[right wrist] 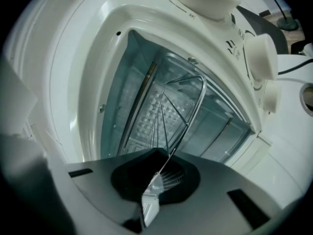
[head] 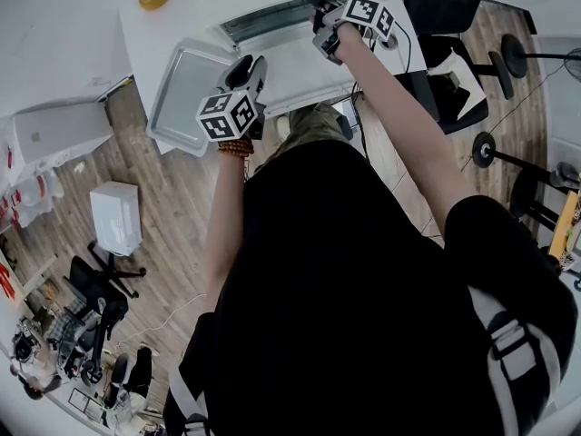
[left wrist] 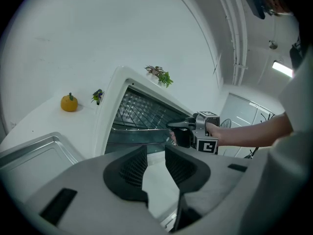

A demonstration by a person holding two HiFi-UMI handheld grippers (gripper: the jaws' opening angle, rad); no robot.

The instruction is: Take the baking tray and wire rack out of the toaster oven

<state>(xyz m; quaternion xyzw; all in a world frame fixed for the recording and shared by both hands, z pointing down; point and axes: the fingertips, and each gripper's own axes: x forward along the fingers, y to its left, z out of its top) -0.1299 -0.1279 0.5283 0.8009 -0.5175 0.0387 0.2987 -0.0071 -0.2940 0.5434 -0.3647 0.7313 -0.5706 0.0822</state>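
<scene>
right tool [right wrist: 155, 182]: jaws clamped on the front wire of the wire rack [right wrist: 182, 106]; rack reaches into the toaster oven [right wrist: 83, 58] | left tool [left wrist: 155, 163]: jaws apart; nothing between them | baking tray [head: 182, 94]: out; flat on tabletop [head: 64, 34] beside the oven

We see the white toaster oven [right wrist: 83, 82] standing on the table [head: 150, 48] with its door open. The wire rack [right wrist: 168, 111], thin and silvery, sits in the ribbed metal cavity, its front edge pinched in the closed jaws of the right gripper [right wrist: 159, 180]. The baking tray [head: 186, 94], shallow bright metal, lies flat on the table just left of the oven.
</scene>
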